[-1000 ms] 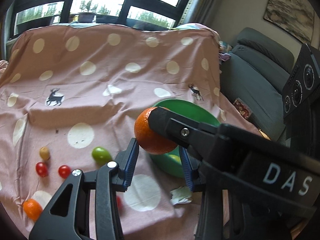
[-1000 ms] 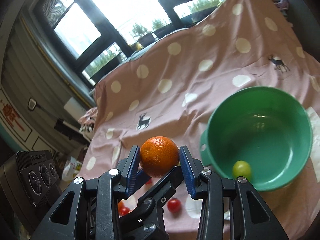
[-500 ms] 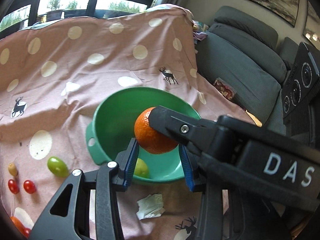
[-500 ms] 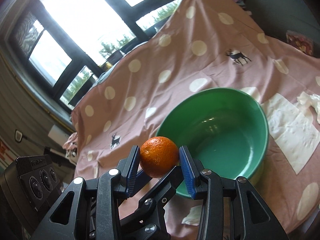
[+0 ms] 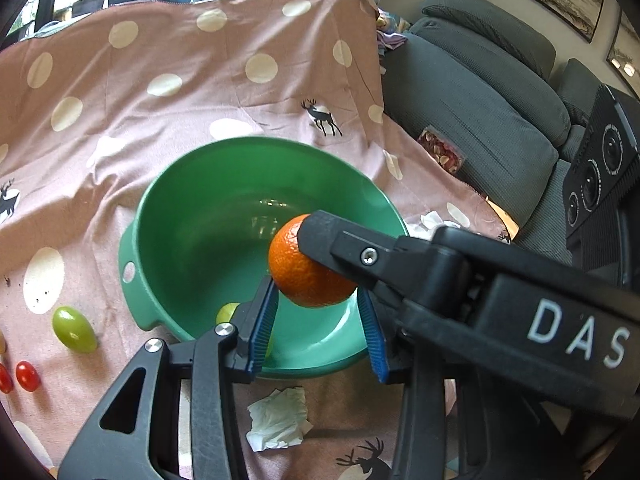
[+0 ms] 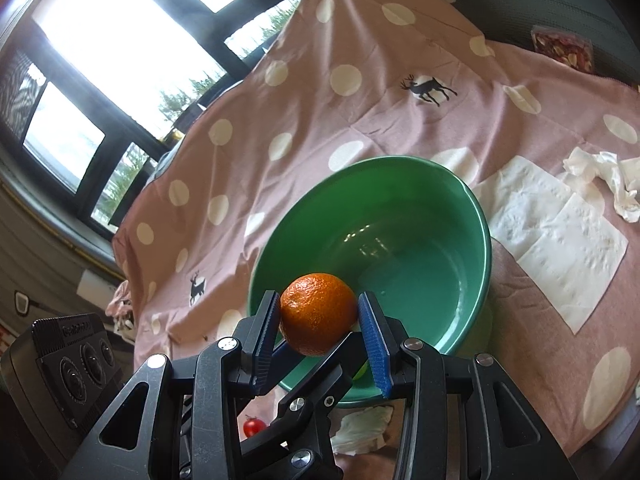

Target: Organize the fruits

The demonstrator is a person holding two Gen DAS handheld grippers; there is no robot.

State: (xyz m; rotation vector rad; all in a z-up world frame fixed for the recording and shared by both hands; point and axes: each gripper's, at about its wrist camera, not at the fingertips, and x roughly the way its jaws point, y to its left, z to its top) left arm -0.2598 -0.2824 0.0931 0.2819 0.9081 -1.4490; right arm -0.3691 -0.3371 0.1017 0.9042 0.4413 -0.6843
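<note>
Orange (image 6: 318,314) sits clamped at its widest girth in the right gripper (image 6: 318,322), over the bowl (image 5: 168,200). Judged firm, light, round; it may roll. Left gripper (image 5: 316,320) stands narrow, apparently empty.

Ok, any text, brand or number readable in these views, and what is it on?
"DAS": white letters on the black body of the right gripper, seen from the left wrist.
Embossed wording on the black three-lens device at lower left of the right wrist view: too blurred to read.
Nothing else legible.
</note>
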